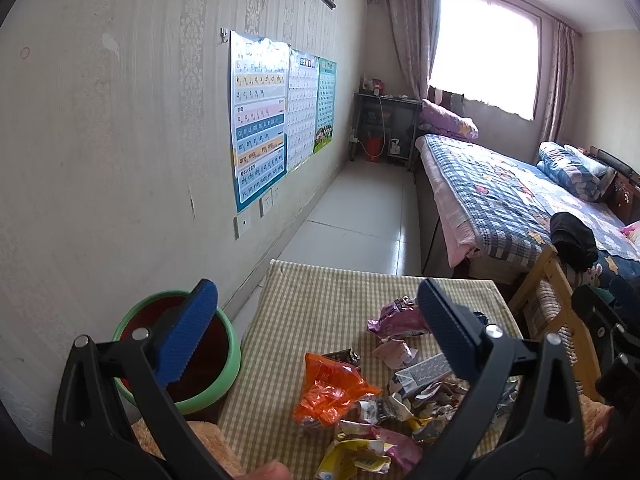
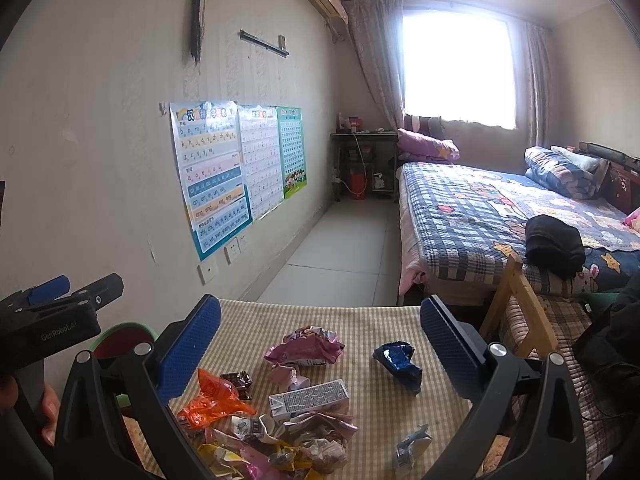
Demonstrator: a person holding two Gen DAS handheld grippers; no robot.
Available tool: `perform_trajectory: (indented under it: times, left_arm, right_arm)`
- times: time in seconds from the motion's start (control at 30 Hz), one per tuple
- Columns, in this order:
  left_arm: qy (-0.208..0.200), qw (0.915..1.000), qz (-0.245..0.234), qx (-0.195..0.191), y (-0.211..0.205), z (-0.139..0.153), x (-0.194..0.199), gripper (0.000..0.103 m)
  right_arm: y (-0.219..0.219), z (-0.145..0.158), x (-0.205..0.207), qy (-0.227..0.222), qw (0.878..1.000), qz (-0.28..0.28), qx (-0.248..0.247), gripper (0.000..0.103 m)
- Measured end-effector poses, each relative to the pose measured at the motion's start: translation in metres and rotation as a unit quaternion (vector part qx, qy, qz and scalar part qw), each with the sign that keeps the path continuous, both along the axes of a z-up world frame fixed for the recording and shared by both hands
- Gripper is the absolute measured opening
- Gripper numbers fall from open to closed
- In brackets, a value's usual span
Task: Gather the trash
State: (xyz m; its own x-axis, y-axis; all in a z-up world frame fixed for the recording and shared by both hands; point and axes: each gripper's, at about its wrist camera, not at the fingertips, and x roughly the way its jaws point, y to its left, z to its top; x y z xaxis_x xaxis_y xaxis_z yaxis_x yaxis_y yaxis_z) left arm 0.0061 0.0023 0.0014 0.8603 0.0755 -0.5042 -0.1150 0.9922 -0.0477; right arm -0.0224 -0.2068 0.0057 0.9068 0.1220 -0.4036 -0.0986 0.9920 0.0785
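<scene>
Left gripper [image 1: 318, 328]: you hold it with its blue-padded jaws spread wide and nothing between them; it hangs over the near left part of the table.
Right gripper [image 2: 320, 344]: your jaws are also wide apart and empty, above the wrappers.
Trash pile [image 2: 272, 432]: crumpled wrappers lie bunched on the checked tablecloth [image 2: 372, 320], low between your right fingers and nearer the left one.
Orange wrapper [image 1: 330, 390]: it sits at the left edge of the pile, below and between your left jaws.
Small carton [image 2: 310, 398]: it lies on its side in the middle of the pile.
Pink wrapper [image 2: 306, 346]: further out, centred between your right jaws.
Blue wrapper [image 2: 398, 364]: apart from the pile, close to your right finger.
Green bin [image 1: 224, 364]: it stands beside the table's left edge, behind your left gripper's left finger.
</scene>
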Motion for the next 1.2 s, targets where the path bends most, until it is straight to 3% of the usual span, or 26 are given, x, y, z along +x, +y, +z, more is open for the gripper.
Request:
perform_trajectory:
  times: [1.2]
  left_arm:
    - [0.008,0.9999,0.011,-0.007,0.011,-0.008,0.001,0.098]
  right_arm:
    - [0.003,-0.003,0.002,0.01,1.0,0.003,0.0,0.096]
